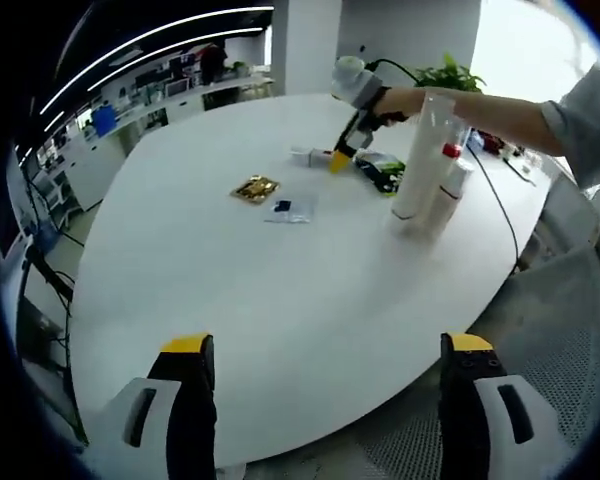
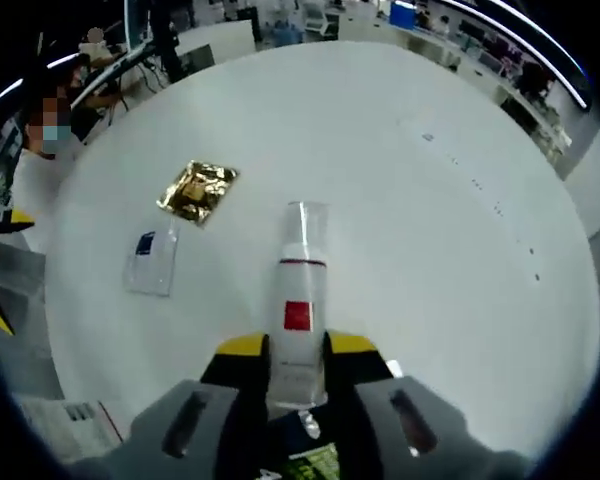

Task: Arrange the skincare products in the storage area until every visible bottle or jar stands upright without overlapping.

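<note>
Jaws of my right gripper [image 2: 296, 352] clench 1 lying bottle [image 2: 299, 300], its long axis straight ahead, cap away; my left gripper [image 1: 325, 365] gapes far off.

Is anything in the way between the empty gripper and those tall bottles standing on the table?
Nothing visible. The left gripper hangs open over bare white table, and the stretch up to the standing bottles is clear. The gold packet lies off to the side.

White tube [image 2: 298, 320] with red square; gold sachet [image 2: 197, 190]; white table [image 2: 430, 200]
</note>
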Tool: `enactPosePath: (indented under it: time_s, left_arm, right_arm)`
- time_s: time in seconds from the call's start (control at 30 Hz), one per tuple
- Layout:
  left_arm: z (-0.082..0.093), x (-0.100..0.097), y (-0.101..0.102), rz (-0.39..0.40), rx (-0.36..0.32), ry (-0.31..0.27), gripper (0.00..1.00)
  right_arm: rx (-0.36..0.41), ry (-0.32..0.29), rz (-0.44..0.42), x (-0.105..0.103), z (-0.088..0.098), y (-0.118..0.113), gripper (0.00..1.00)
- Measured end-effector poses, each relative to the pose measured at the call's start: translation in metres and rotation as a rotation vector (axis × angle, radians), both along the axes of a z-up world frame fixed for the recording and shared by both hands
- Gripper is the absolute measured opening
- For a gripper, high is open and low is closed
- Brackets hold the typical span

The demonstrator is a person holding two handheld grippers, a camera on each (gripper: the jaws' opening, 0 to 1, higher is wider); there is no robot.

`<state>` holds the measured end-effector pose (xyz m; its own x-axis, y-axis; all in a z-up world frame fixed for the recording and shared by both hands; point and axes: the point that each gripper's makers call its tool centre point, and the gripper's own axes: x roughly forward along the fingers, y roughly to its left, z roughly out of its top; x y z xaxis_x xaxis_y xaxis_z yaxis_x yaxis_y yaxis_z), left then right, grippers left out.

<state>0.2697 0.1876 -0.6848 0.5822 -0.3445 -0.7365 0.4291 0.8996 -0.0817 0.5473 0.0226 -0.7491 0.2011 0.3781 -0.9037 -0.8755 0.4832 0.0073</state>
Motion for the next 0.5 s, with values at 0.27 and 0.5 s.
enactPosePath:
  time_s: [0.27, 0.5]
  left_arm:
    - [0.004, -0.005, -0.003, 0.022, 0.006, -0.007, 0.91]
    - [0.009, -0.008, -0.007, 0.033, 0.015, -0.015, 0.91]
  right_arm:
    - [0.055, 0.016, 0.022, -0.002, 0.002, -0.002, 0.19]
    - [0.185, 0.105, 0.001, -0.008, 0.005, -0.003, 0.18]
